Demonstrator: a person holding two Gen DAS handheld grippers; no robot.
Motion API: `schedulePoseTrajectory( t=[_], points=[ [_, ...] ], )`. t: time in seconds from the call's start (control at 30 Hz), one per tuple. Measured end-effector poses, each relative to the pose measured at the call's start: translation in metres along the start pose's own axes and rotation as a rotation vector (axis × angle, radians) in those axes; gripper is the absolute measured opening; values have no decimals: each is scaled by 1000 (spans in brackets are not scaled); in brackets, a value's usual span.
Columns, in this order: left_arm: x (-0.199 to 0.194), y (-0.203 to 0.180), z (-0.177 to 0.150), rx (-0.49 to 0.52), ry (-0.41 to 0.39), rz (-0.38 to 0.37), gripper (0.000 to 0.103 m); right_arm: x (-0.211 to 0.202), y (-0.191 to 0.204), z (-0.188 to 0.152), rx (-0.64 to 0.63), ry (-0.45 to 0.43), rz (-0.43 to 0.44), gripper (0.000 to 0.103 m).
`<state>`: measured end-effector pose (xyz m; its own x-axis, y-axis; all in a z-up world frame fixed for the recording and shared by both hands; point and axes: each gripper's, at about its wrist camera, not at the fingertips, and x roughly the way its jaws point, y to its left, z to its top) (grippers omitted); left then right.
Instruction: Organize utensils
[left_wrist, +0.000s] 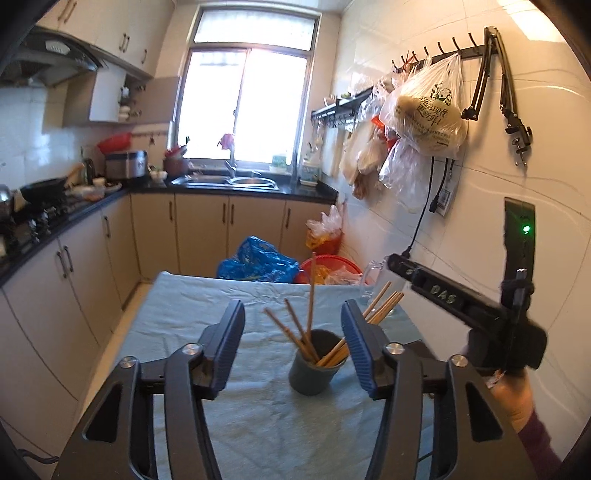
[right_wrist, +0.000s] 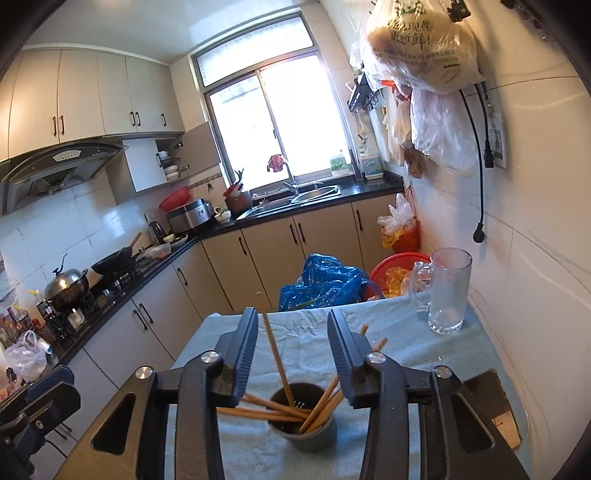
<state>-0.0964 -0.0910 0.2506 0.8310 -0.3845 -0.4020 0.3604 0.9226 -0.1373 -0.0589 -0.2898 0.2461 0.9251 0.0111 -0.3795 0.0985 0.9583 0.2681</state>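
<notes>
I'm hovering both tongs wide open, gripping nothing: left gripper (left_wrist: 293, 345), right gripper (right_wrist: 293, 354). The grey cup (left_wrist: 314, 363) is sitting lower centre between the fingers, wooden chopsticks (left_wrist: 310, 325) fanning out.

A: What do the grippers look like?
B: The left gripper (left_wrist: 292, 343) and the right gripper (right_wrist: 291, 352) share black linkage arms, silver round screws and ribbed blue pads (left_wrist: 227, 345).
A: And the person?
B: A bare-skinned hand (left_wrist: 511, 395), dark purple sleeve (left_wrist: 541, 443).

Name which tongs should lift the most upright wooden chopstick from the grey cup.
Probably right. The open right tongs straddle the upright wooden chopstick, directly above the grey cup. The open left tongs sit farther back.
</notes>
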Motion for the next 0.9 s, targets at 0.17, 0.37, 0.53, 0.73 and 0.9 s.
schedulePoseTrajectory(
  t=[0.17,0.37,0.53,0.73,0.9],
  points=[
    [-30,12,-17,-17,-23,63,65,-31,3,-15,22,-15,-4,53],
    [-52,30,-36,-65,0,104,67,-56,7,-42,32,6,-23,55],
    [-67,37,-45,-84,-10,142,67,-69,8,-63,42,34,-26,59],
    [-85,39,-56,-75,-49,200,73,-83,12,-83,45,43,-48,61],
    [-89,39,-63,-67,-48,225,75,-86,11,-98,58,74,-57,62]
  ],
)
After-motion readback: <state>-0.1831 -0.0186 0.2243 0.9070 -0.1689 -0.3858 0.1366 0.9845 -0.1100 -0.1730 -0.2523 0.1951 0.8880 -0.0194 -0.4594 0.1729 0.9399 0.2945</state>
